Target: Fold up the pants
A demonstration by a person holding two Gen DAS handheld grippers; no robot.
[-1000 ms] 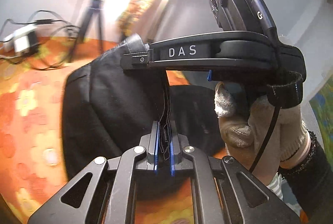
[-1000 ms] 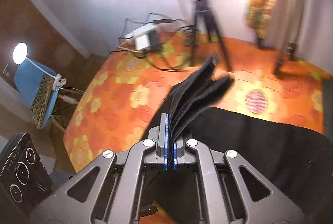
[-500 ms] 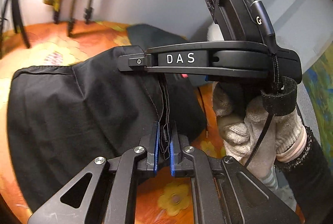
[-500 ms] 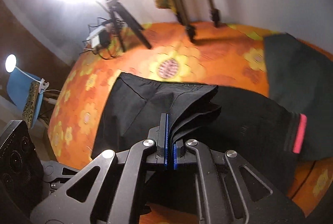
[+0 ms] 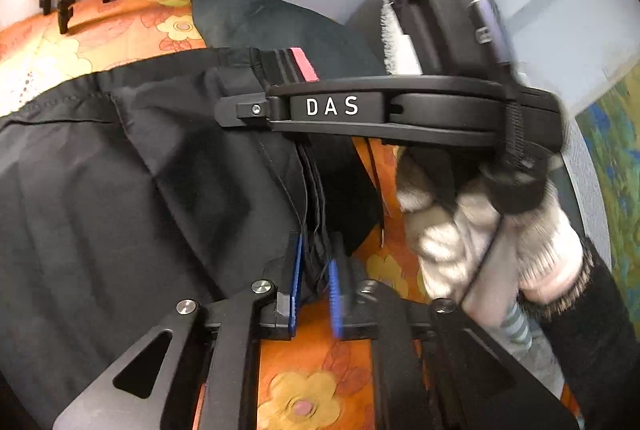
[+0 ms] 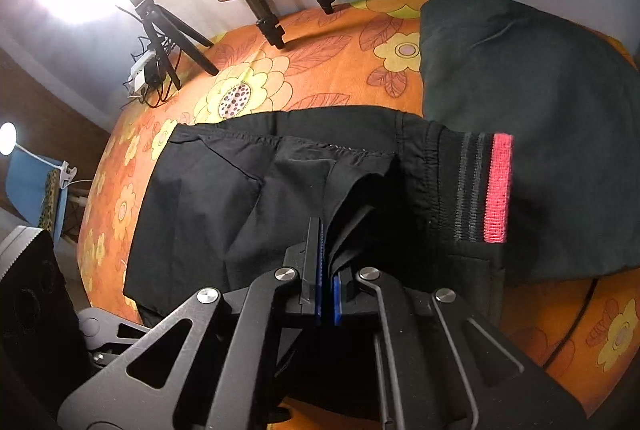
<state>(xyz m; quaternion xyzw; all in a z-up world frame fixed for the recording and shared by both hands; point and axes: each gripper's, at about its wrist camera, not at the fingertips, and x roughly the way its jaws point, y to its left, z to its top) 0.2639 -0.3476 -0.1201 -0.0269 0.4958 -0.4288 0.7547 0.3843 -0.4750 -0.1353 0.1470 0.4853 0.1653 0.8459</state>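
- the pants (image 6: pixel 248 198), black, lie spread on an orange flowered cloth (image 6: pixel 320 62), hems folded over toward a waistband (image 6: pixel 476 186) with grey ribs and a pink stripe.
- the waistband end lies over the edge of a second dark garment (image 6: pixel 540 102), bunched on the cloth beyond it.
- right gripper (image 6: pixel 326 294): jaws nearly together, clamped on a bunched fold of the pants that rises between the blue pads.
- left gripper (image 5: pixel 314 282): its jaws have just been opening; the pads now stand a little apart with several layers of pants edge and loose threads between them, and the cloth looks slack there rather than pinched.
- in the left view the right gripper (image 5: pixel 256 108) crosses the frame above the pants, held by a hand in a white knit glove (image 5: pixel 480 242) with a dark sleeve.
- farther out on the cloth: big tripod legs (image 6: pixel 272 22), a small tripod (image 6: pixel 160 30) and a tangle of cables with a white adapter (image 6: pixel 144 78).
- a lamp glares at upper left on the wall.
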